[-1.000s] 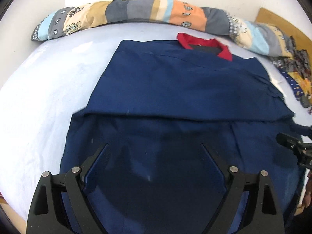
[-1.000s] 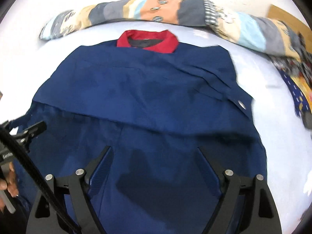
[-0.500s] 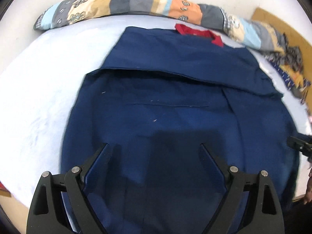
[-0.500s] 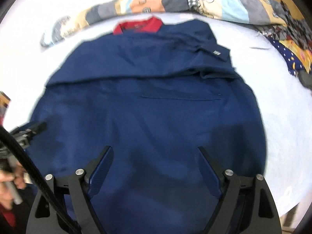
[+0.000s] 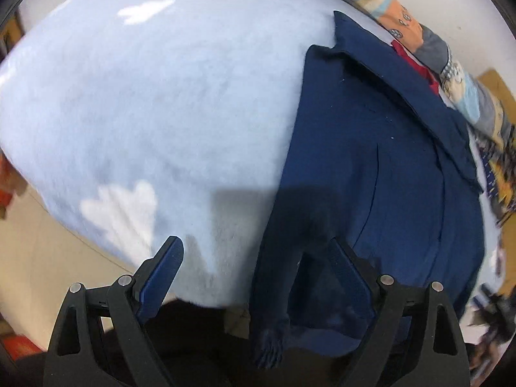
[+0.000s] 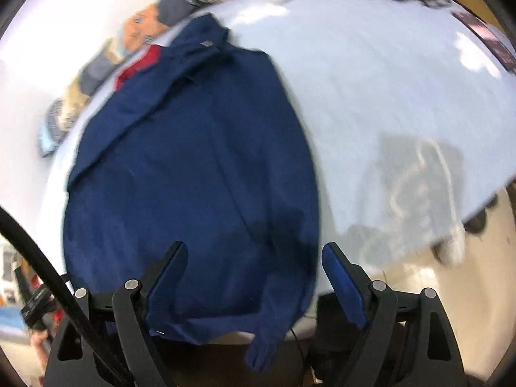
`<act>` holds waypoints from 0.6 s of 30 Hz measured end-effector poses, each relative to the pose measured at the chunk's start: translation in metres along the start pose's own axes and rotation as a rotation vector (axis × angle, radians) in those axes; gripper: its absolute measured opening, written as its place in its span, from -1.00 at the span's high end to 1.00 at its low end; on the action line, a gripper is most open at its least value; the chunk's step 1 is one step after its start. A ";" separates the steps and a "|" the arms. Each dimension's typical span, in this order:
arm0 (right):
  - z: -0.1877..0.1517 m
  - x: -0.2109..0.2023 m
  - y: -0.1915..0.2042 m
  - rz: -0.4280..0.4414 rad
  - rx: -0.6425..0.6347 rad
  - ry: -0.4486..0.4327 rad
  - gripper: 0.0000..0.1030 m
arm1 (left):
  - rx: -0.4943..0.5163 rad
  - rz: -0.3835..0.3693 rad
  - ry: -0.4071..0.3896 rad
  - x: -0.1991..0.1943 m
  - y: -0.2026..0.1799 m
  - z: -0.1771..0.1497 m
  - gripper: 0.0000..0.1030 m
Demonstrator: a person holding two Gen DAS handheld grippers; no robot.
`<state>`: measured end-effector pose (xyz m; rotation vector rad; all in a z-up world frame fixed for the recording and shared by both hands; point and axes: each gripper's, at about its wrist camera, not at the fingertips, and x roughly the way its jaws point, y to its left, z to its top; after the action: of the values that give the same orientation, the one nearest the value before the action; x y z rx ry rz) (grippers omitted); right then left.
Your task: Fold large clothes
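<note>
Both grippers, left gripper and right gripper, gape empty above the navy jacket; its small label blurs unreadable.

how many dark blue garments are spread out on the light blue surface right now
1. The navy jacket with the red collar lies on the light blue sheet, its hem hanging over the near edge. The patterned clothes along the far side may hide others.

The left gripper is a black plastic frame with triangular cut-outs, silver round screws behind the jaws and blue ribbed pads lining both fingers. The right gripper is built alike, with a thick black cable curving past outside its left jaw.
</note>
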<state>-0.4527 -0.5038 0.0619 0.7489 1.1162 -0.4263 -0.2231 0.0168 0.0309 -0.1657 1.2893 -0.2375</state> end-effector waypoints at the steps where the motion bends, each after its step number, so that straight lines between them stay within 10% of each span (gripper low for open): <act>1: -0.006 0.004 -0.003 -0.025 0.039 0.017 -0.72 | 0.002 0.007 -0.004 -0.001 0.000 0.000 -0.76; 8: -0.037 0.038 -0.010 -0.032 0.141 0.145 -0.68 | 0.047 -0.008 -0.001 -0.001 -0.006 -0.001 -0.76; 9: -0.040 0.044 -0.011 -0.014 0.155 0.162 -0.52 | 0.059 -0.013 0.003 -0.002 -0.009 -0.002 -0.76; 10: -0.043 0.050 -0.011 0.016 0.163 0.181 0.20 | 0.069 -0.021 0.007 -0.002 -0.010 -0.004 -0.76; 11: -0.045 0.049 -0.013 0.009 0.162 0.172 0.48 | 0.072 -0.026 0.010 -0.002 -0.011 -0.004 -0.76; 18: -0.047 -0.007 0.021 0.309 0.070 0.051 0.69 | 0.045 -0.103 0.057 -0.002 -0.009 -0.006 -0.76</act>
<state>-0.4725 -0.4556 0.0635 0.9812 1.0156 -0.1855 -0.2303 0.0091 0.0329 -0.1885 1.3327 -0.3611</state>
